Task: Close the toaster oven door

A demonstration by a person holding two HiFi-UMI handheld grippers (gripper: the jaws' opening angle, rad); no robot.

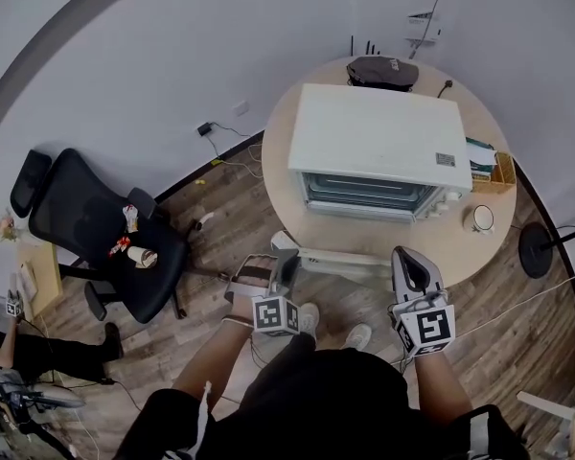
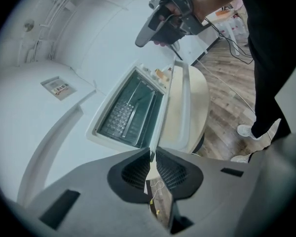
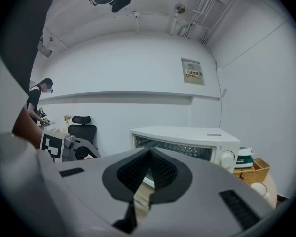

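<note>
White toaster oven door (image 1: 345, 262) hung open from the toaster oven (image 1: 379, 142) just ahead of the left gripper (image 2: 153, 154), whose jaws pinched the door's thin edge, while the right gripper (image 3: 149, 152), off to its right, faced the oven with jaws together on nothing.

Bright, even, diffuse light recorded. Faint shadow noted just in front of the toaster oven (image 1: 374, 142). Fisheye bending and dark vignetted corners observed; nearest foreground blurred.
</note>
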